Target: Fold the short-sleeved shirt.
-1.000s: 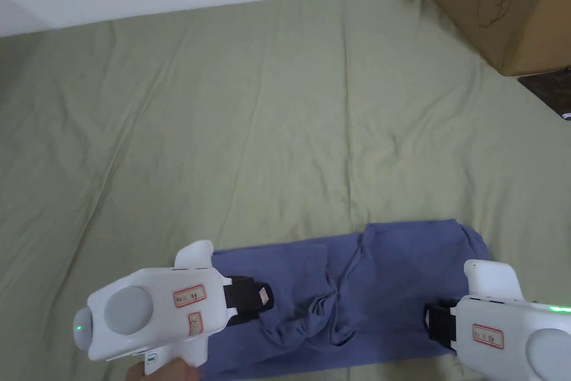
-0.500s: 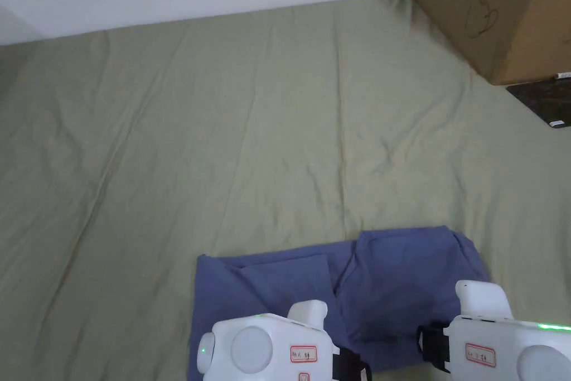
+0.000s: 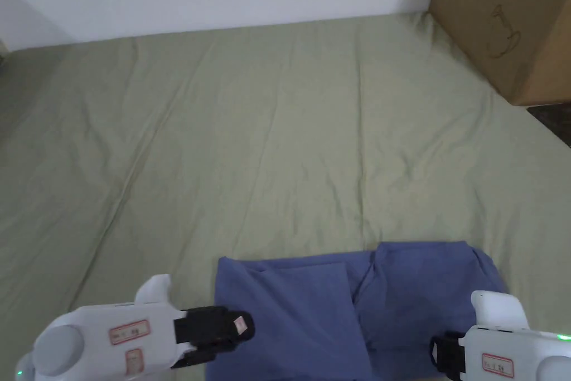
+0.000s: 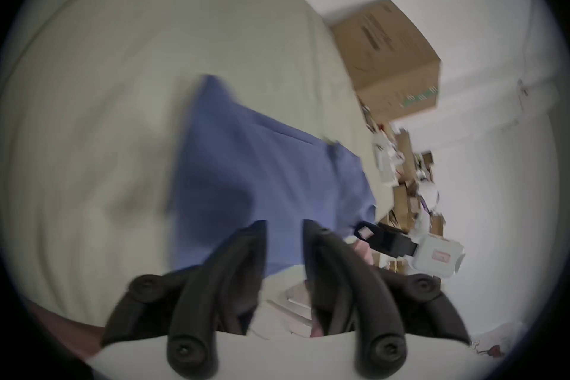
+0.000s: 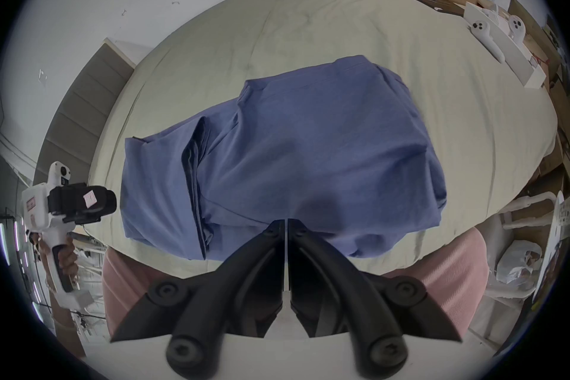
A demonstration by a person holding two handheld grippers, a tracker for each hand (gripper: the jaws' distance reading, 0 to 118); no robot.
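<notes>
Pale green bedsheet (image 3: 290, 136) carries our folded blue short-sleeved shirt (image 3: 357, 309) at 6 o'clock. Left gripper (image 3: 245, 327) at 7 o'clock, jaws apart, empty, beside the shirt's left edge. Right gripper (image 5: 285, 224) at 5 o'clock, jaws together at the hem; grip unclear.

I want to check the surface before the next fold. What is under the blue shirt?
The blue shirt lies on a pale green bed sheet, visible all around it. Whether anything else lies beneath is covered by the cloth.
</notes>
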